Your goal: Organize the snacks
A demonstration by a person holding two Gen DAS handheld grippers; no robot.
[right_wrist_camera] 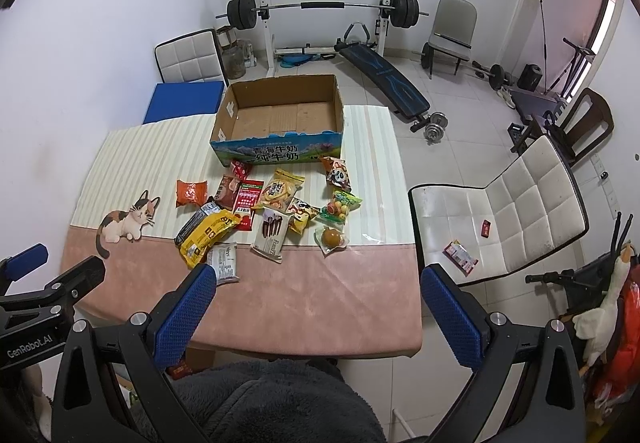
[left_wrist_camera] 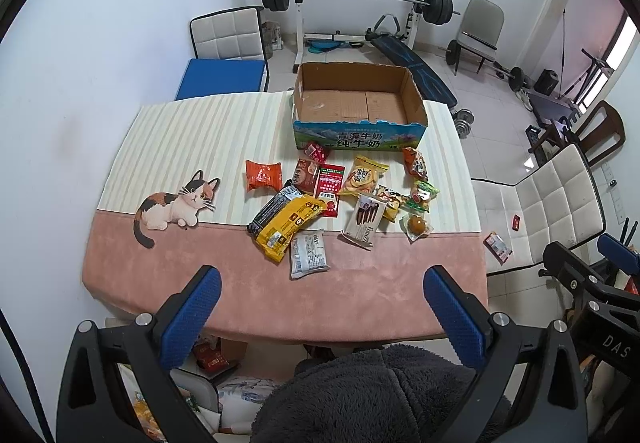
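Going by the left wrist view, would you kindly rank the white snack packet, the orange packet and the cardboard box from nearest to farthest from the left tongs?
1. White snack packet: nearest the left tongs, on the pink part of the tablecloth.
2. Orange packet: mid-table, left of the pile.
3. Cardboard box: farthest, at the table's far edge.

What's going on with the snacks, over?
Left gripper open, holding nothing. Right gripper open, holding nothing. Snacks loose on the table, box empty behind them. Nothing in the way.

Black frames, textured blue pads (left_wrist_camera: 192,317), silver screws — white "GenRobot.AI" lettering.
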